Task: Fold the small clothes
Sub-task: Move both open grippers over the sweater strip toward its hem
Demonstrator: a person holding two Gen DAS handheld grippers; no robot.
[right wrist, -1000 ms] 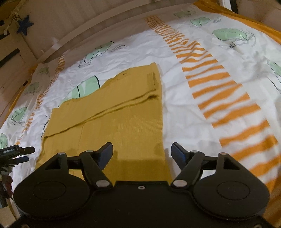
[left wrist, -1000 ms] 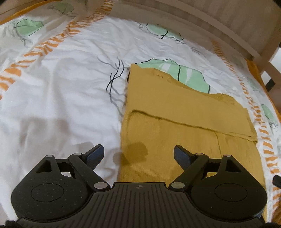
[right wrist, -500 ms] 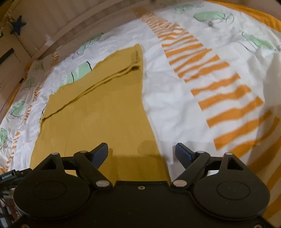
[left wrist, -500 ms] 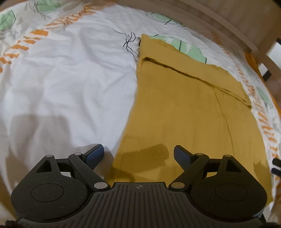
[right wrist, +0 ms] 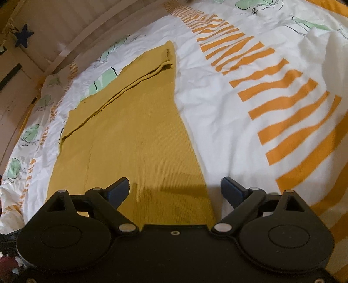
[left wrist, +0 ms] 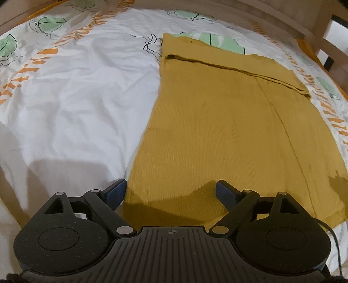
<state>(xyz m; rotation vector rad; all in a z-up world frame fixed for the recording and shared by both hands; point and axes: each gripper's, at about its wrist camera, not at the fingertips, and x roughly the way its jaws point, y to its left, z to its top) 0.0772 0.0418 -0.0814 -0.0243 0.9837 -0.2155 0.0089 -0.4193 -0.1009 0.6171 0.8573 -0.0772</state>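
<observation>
A mustard-yellow knit garment (left wrist: 228,130) lies flat on the bed, a folded band across its far end. My left gripper (left wrist: 170,191) hangs open over the garment's near left corner, one finger over the white sheet, the other over the cloth. In the right wrist view the same garment (right wrist: 134,139) runs away from me. My right gripper (right wrist: 175,190) straddles its near right edge; its jaws are still opening, the cloth lies under them and the pads do not press on it.
The bedsheet (left wrist: 76,91) is white with orange stripes (right wrist: 282,108) and green leaf prints. A wooden bed rail (left wrist: 282,19) runs along the far side. A pale wall with a dark star (right wrist: 22,38) stands at far left in the right wrist view.
Both grippers have drawn back toward the garment's near end and sunk a little, so more of the cloth shows ahead. The right gripper's jaws stand wider than before.
</observation>
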